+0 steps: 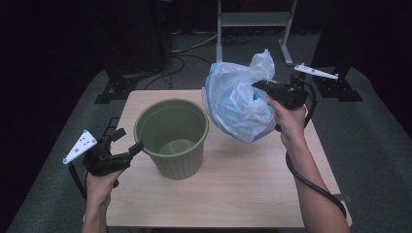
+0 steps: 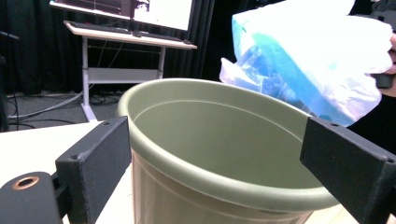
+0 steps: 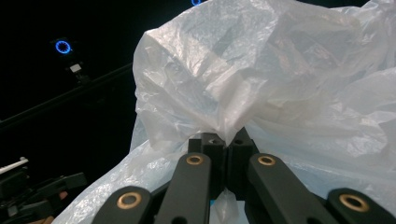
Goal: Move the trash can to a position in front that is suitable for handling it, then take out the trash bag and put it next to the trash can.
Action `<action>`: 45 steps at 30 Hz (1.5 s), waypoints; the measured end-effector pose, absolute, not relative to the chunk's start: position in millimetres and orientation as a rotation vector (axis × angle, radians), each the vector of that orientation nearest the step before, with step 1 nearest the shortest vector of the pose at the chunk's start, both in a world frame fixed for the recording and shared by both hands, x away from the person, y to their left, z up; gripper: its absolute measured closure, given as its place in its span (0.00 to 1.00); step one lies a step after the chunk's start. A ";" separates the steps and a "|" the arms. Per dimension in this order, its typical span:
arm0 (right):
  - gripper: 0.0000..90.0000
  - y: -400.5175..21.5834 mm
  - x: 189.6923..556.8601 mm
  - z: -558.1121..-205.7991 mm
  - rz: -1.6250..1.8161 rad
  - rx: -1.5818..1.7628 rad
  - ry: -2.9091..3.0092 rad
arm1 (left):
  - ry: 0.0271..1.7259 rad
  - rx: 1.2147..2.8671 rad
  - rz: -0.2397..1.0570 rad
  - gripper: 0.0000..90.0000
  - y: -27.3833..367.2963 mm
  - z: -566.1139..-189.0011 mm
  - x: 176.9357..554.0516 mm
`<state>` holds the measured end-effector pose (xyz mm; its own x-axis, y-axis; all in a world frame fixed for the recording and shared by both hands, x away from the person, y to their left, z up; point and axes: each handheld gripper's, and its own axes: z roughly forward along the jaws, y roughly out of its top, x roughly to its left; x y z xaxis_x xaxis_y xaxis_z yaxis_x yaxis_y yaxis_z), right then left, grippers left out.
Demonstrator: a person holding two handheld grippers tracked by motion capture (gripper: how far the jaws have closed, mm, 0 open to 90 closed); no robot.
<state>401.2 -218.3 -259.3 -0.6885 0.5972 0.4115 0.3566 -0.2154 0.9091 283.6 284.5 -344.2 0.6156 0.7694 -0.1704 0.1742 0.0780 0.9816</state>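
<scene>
A green plastic bin [image 1: 172, 138] stands upright on the wooden table [image 1: 243, 179], left of centre. It looks empty inside. My left gripper [image 1: 127, 141] is open at the bin's left side, its jaws spread near the rim [image 2: 205, 182] without touching it. A crumpled translucent blue-white plastic bag [image 1: 240, 99] hangs in the air to the right of the bin and above the table. My right gripper [image 1: 257, 86] is shut on a bunched fold of the bag [image 3: 229, 126] and holds it up. In the left gripper view the bag [image 2: 308, 60] floats beyond the bin's far rim.
A white desk frame [image 1: 255, 24] and cables [image 1: 187, 48] stand on the grey floor beyond the table. Black stands [image 1: 131, 53] flank the far corners. In the left gripper view a desk with a monitor [image 2: 135, 28] is behind the bin.
</scene>
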 end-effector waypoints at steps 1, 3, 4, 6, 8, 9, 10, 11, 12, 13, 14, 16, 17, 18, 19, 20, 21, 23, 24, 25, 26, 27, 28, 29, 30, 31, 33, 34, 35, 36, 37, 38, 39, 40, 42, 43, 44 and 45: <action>0.99 -217.9 402.7 -262.5 2.010 1.150 1.848 | 0.847 1.457 0.538 0.09 285.0 -344.7 283.5; 0.99 -217.1 406.7 -273.5 1.989 1.175 1.855 | 0.850 1.455 0.540 0.09 286.3 -344.7 282.8; 0.99 -216.8 408.3 -277.4 1.980 1.180 1.858 | 0.849 1.452 0.540 0.09 286.4 -344.7 282.5; 0.99 -215.7 411.5 -285.5 1.971 1.197 1.862 | 0.848 1.454 0.542 0.09 286.4 -344.8 282.1; 0.99 -215.2 413.0 -289.4 1.963 1.209 1.868 | 0.848 1.455 0.542 0.09 286.5 -345.0 282.1; 0.99 -214.4 415.8 -296.8 1.953 1.229 1.871 | 0.853 1.448 0.545 0.09 286.9 -345.8 282.1; 0.99 -214.1 417.0 -300.0 1.949 1.236 1.873 | 0.857 1.444 0.547 0.09 287.1 -346.2 282.2; 0.99 -214.1 417.0 -300.0 1.949 1.236 1.873 | 0.857 1.444 0.547 0.09 287.1 -346.2 282.2; 0.99 -214.0 419.0 -305.1 1.936 1.250 1.874 | 0.860 1.442 0.546 0.09 287.4 -346.6 282.6; 0.99 -214.0 419.0 -305.1 1.936 1.250 1.874 | 0.862 1.443 0.546 0.09 288.0 -346.9 282.9; 0.99 -214.4 420.9 -309.0 1.929 1.261 1.874 | 0.864 1.440 0.546 0.09 288.3 -347.3 283.1; 0.99 -214.9 421.6 -310.4 1.924 1.265 1.874 | 0.863 1.440 0.545 0.09 288.3 -347.3 283.3; 0.99 -215.1 422.2 -311.8 1.923 1.271 1.872 | 0.863 1.440 0.543 0.09 288.1 -347.3 283.3; 0.99 -215.3 423.0 -314.8 1.908 1.278 1.876 | 0.861 1.438 0.541 0.09 287.7 -347.1 283.0; 0.99 -215.3 423.0 -315.8 1.905 1.278 1.875 | 0.859 1.438 0.540 0.09 287.2 -346.8 282.8; 0.99 -215.3 423.0 -315.8 1.905 1.278 1.875 | 0.859 1.438 0.540 0.09 287.2 -346.8 282.8; 0.99 -214.4 422.6 -318.5 1.898 1.275 1.875 | 0.857 1.441 0.542 0.09 287.0 -346.4 283.0; 0.99 -213.0 422.8 -321.1 1.896 1.278 1.879 | 0.856 1.440 0.539 0.09 286.9 -346.2 282.4; 0.99 -212.0 422.9 -322.1 1.896 1.281 1.879 | 0.854 1.443 0.541 0.09 286.9 -346.2 282.2; 0.99 -212.0 422.9 -322.1 1.896 1.281 1.879 | 0.854 1.443 0.541 0.09 286.9 -346.2 282.2; 0.99 -210.7 423.3 -323.8 1.892 1.280 1.882 | 0.853 1.443 0.540 0.09 287.0 -346.4 282.0; 0.99 -206.6 424.8 -329.1 1.883 1.287 1.890 | 0.856 1.442 0.539 0.09 287.7 -346.8 281.8; 0.99 -204.9 425.6 -331.5 1.877 1.290 1.893 | 0.856 1.442 0.540 0.09 288.3 -347.0 282.0; 0.99 -202.6 426.5 -334.9 1.871 1.295 1.900 | 0.859 1.440 0.537 0.09 288.7 -347.2 282.0; 0.99 -200.0 427.8 -338.7 1.868 1.299 1.905 | 0.859 1.440 0.539 0.09 289.3 -347.4 282.1; 0.99 -197.5 428.9 -342.7 1.863 1.303 1.914 | 0.860 1.440 0.541 0.09 289.7 -347.6 282.1; 0.99 -192.4 430.6 -350.7 1.856 1.310 1.928 | 0.863 1.441 0.541 0.09 290.2 -348.0 282.1; 0.99 -192.4 430.6 -350.7 1.856 1.310 1.928 | 0.863 1.441 0.541 0.09 290.2 -348.0 282.1; 0.99 -187.8 431.8 -358.4 1.859 1.315 1.944 | 0.864 1.442 0.540 0.09 290.2 -348.2 282.3; 0.99 -185.4 432.3 -361.9 1.860 1.317 1.951 | 0.865 1.442 0.540 0.09 289.8 -348.7 282.5; 0.99 -183.3 432.7 -365.1 1.860 1.314 1.961 | 0.864 1.443 0.539 0.09 289.4 -348.9 282.5; 0.99 -181.2 432.7 -368.0 1.863 1.315 1.967 | 0.864 1.443 0.539 0.09 289.4 -348.9 282.5; 0.99 -179.3 433.0 -371.1 1.867 1.309 1.974 | 0.864 1.447 0.539 0.09 289.0 -349.5 282.5; 0.99 -177.3 433.0 -373.8 1.868 1.309 1.981 | 0.865 1.448 0.539 0.09 288.8 -349.8 282.7; 0.99 -173.6 433.4 -379.4 1.868 1.308 1.999 | 0.870 1.451 0.538 0.09 289.0 -350.3 282.9; 0.99 -172.0 433.5 -382.2 1.870 1.307 2.006 | 0.872 1.448 0.537 0.09 289.0 -350.3 282.9; 0.99 -170.2 433.7 -385.0 1.875 1.305 2.013 | 0.871 1.447 0.539 0.09 289.0 -350.0 282.8; 0.99 -168.4 433.7 -387.7 1.879 1.302 2.022 | 0.871 1.445 0.540 0.09 288.7 -349.7 282.6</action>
